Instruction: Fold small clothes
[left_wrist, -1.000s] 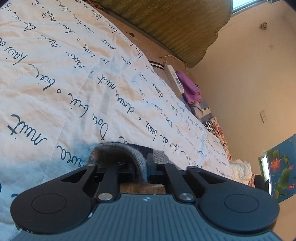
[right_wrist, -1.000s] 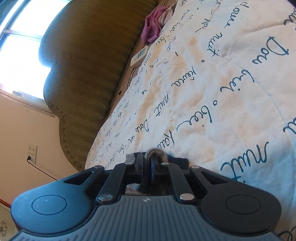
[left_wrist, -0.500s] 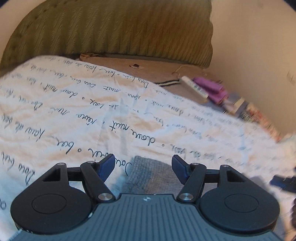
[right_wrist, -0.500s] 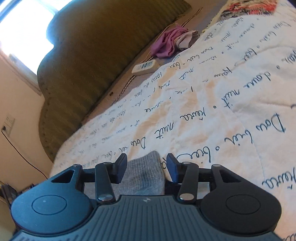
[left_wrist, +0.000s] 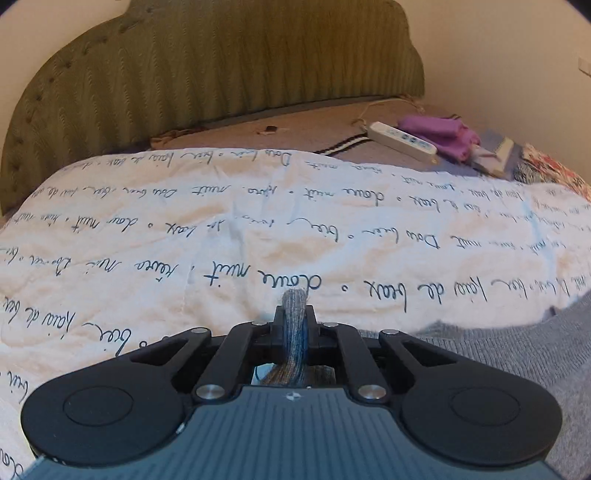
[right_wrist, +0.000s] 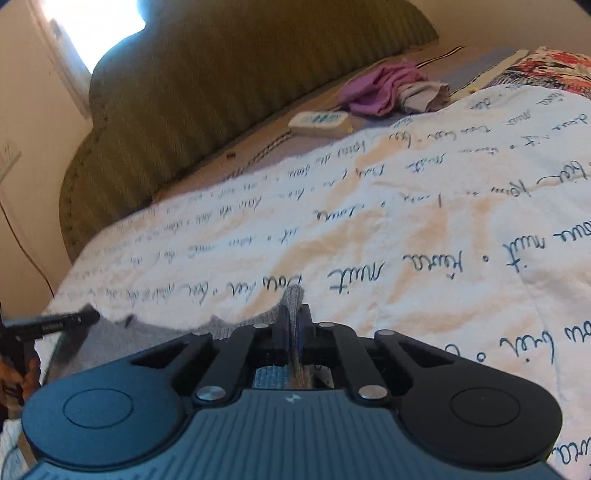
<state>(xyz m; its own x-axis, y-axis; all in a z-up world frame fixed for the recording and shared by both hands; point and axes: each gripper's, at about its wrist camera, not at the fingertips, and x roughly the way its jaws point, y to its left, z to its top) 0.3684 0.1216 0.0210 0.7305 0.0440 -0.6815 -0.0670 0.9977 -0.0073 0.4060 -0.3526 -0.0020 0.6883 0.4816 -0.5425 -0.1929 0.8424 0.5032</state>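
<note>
Script in dark ink runs in rows across the white quilt (left_wrist: 155, 236); it reads upside down from both wrist views, and only scraps such as "nuit" and "de" come out with any confidence. The bed's green headboard (left_wrist: 221, 74) serves as the landmark.

Two hand-held grippers counted. Left hand-held gripper (left_wrist: 294, 314): jaws closing, nearly together, pads pressed on a bunched ridge of the grey knit garment (left_wrist: 498, 354), which sticks up between them. Right hand-held gripper (right_wrist: 294, 317): jaws clamped tight on another pinch of the same grey knit.

Garment lies on the quilt, at the end of the bed far from the headboard; most of it is hidden under the gripper bodies or cut off by the frame edges, so its type cannot be told.

Close below the headboard, on bare mattress: one white power strip (left_wrist: 402, 141), markings too small to read; one purple cloth (left_wrist: 439, 134) just beside it; a floral fabric (right_wrist: 550, 66) farther along, partly cut off.
</note>
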